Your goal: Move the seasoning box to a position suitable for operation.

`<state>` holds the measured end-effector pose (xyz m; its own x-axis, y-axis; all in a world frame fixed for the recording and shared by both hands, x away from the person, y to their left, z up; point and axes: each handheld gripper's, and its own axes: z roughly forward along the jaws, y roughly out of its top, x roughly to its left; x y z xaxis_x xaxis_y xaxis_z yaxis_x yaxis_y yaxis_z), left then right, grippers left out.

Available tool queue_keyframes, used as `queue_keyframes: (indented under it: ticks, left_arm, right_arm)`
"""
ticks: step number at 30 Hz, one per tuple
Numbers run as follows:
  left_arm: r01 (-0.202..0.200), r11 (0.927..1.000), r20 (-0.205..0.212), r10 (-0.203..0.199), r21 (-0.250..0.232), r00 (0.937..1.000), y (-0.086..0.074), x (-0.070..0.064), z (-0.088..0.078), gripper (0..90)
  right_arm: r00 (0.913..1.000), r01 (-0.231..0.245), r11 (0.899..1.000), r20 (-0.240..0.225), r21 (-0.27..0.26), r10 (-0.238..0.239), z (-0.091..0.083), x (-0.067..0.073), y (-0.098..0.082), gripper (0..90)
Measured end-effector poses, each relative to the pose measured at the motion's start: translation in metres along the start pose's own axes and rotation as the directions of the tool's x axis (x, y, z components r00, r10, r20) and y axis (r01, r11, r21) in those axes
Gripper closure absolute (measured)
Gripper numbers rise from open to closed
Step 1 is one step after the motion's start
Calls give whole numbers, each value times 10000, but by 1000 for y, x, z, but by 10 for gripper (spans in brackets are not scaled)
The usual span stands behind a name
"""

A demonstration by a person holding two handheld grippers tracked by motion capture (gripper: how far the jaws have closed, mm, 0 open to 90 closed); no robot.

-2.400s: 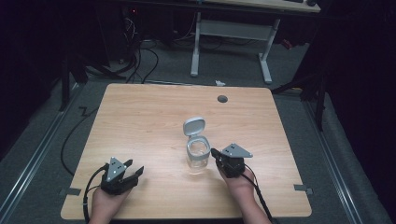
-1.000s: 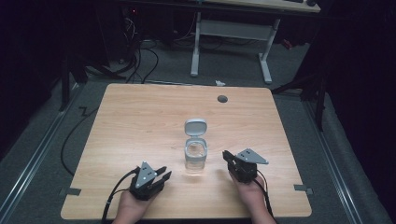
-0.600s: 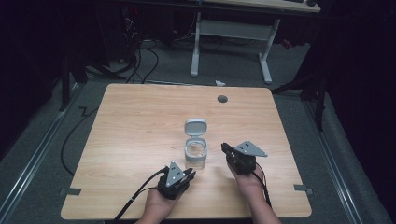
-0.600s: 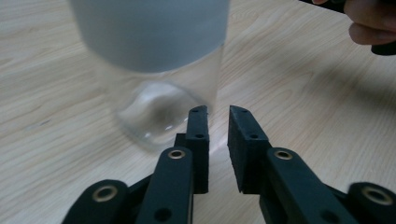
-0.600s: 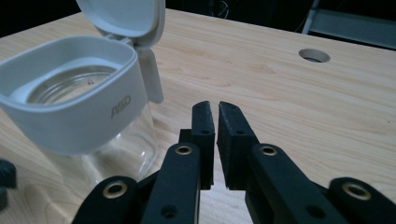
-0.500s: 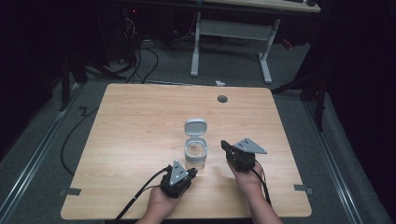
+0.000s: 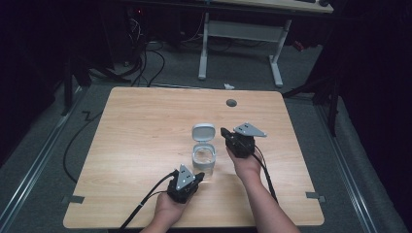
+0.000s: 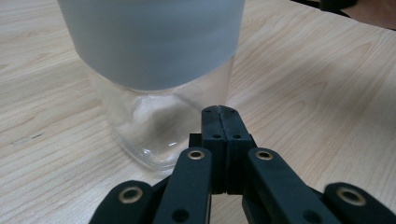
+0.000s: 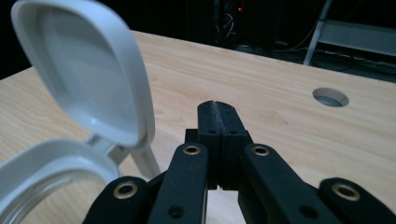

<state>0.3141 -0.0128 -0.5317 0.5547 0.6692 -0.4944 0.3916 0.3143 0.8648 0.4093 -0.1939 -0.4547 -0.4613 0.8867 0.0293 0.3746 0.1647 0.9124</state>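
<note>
High view: I read the left gripper (image 7: 196, 178) with jaws pressed together on nothing, having just closed, tips at the jar's (image 7: 203, 160) near base. My right gripper (image 7: 225, 133) is likewise closed and empty, just right of the hinged lid (image 7: 203, 132), which stands open. Jar sits mid-table (image 7: 141, 121), toward the near edge.

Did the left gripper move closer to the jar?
Yes. In the high view the left gripper has slid rightwards along the table's near edge, from the left corner up to the jar. Its jaws have just been closing, on nothing.
</note>
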Motion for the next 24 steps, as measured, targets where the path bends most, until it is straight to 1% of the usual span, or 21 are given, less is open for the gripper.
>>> queue_keyframes:
  ticks: [2, 4, 6, 7, 9, 12, 13, 16, 17, 19, 24]
  left_arm:
    - [181, 9998, -49, -181, -18, 9998, 1, 1, 0, 900]
    - [261, 9997, -95, -261, -18, 9996, 2, 2, 1, 900]
    - [319, 9995, -123, -319, -3, 9994, 3, 3, 1, 900]
    - [362, 9993, -120, -363, -49, 9993, 3, 3, 1, 900]
    - [360, 9993, -147, -361, -69, 9992, 3, 3, 1, 900]
    - [411, 9991, -155, -412, -77, 9990, 3, 4, 1, 900]
    - [474, 9988, -165, -476, -84, 9987, 3, 4, 1, 900]
    - [535, 9985, -191, -536, -85, 9984, 4, 4, 1, 900]
    - [522, 9986, -206, -523, -63, 9984, 4, 5, 1, 900]
    - [554, 9984, -203, -555, -54, 9983, 4, 5, 1, 900]
    - [608, 9981, -228, -609, -34, 9979, 4, 5, 1, 900]
  right_arm:
    - [10000, -20, 10000, -44, -77, 19, 4, 1, 4, 900]
    - [10000, -6, 10000, -48, -97, 6, 8, 3, 7, 900]
    - [10000, 52, 10000, -78, -77, -52, 12, 5, 10, 900]
    - [10000, 18, 9998, -96, -178, -19, 13, 5, 11, 900]
    - [9999, 0, 9999, -134, -163, -2, 15, 5, 14, 900]
    - [9999, 96, 9999, -143, -123, -98, 18, 6, 17, 900]
    - [9996, 140, 9998, -257, -152, -143, 19, 7, 19, 900]
    - [9987, 338, 9990, -375, -290, -348, 17, 10, 22, 900]
    - [9985, 404, 9987, -352, -305, -415, 16, 11, 23, 900]
    - [9982, 409, 9987, -425, -306, -422, 13, 11, 23, 900]
    - [9964, 616, 9975, -559, -342, -634, 7, 12, 23, 900]
